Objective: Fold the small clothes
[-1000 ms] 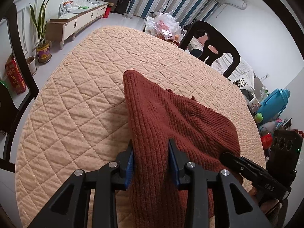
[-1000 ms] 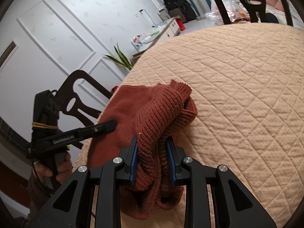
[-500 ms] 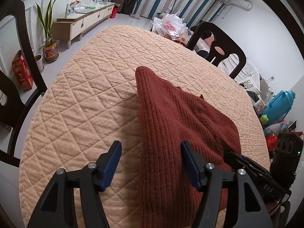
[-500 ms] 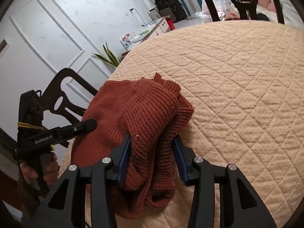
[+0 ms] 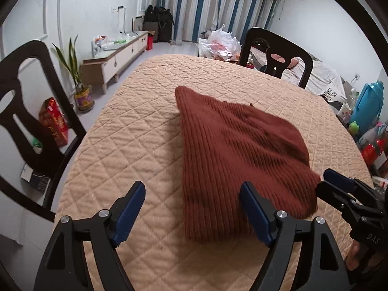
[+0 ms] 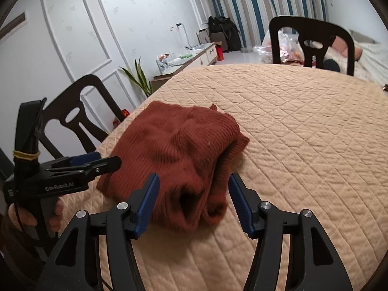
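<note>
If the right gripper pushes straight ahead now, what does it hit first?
Most likely the rust-red knit garment: its near folded edge lies between the opening jaws of the right gripper, unclamped, on the quilted table cover.

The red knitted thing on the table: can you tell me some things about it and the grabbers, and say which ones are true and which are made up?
1. The rust-red knitted garment lies on the quilted table cover. True.
2. The left gripper is clamped tight on the garment. False: its jaws are opening and its pads do not press on the cloth.
3. The right gripper has the near end of the garment between its jaws without squeezing it. True; its jaws are opening too.
4. The garment is spread out flat in one layer. False: it is folded over, with layers bunched at the near end.
5. A black chair stands at the far side of the table. True.
</note>
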Demonstrator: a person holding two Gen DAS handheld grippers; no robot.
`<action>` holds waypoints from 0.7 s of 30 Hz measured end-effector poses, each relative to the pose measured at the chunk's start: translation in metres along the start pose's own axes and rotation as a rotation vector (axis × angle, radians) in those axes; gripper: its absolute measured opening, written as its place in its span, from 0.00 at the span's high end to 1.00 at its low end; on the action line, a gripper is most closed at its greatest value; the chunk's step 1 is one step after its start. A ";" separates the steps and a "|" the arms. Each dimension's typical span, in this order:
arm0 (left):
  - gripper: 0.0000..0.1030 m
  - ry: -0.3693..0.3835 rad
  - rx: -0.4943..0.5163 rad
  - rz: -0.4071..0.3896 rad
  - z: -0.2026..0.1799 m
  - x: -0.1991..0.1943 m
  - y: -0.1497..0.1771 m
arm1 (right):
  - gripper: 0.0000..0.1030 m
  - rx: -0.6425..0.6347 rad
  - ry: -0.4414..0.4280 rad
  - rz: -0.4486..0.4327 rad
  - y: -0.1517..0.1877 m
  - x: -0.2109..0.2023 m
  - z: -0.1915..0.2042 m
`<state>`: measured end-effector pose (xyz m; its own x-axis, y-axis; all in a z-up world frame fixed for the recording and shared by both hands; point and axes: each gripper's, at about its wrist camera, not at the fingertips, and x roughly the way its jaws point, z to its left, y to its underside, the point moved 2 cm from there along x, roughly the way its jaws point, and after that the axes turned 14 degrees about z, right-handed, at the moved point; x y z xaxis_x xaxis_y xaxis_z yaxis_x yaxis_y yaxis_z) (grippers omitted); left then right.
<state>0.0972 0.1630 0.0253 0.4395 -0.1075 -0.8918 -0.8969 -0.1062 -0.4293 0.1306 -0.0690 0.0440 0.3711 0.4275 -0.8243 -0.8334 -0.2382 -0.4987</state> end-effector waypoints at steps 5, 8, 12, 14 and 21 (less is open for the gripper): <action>0.19 -0.090 0.016 -0.043 -0.007 -0.006 0.021 | 0.42 -0.022 0.103 0.012 0.019 -0.002 0.004; 0.19 -0.112 0.027 -0.032 -0.010 -0.004 0.031 | 0.42 -0.042 0.144 0.031 0.030 -0.001 0.009; 0.19 -0.120 0.024 -0.013 -0.012 -0.002 0.043 | 0.42 -0.031 0.166 0.051 0.043 -0.001 0.010; 0.19 -0.123 0.028 -0.008 -0.013 -0.002 0.047 | 0.41 -0.017 0.170 0.069 0.048 0.000 0.010; 0.19 -0.126 0.021 0.033 -0.016 0.006 0.055 | 0.34 0.000 0.203 0.096 0.059 0.004 0.013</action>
<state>0.0511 0.1405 -0.0016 0.4014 0.0151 -0.9158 -0.9122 -0.0838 -0.4011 0.0776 -0.0704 0.0148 0.3651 0.2190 -0.9048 -0.8686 -0.2696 -0.4157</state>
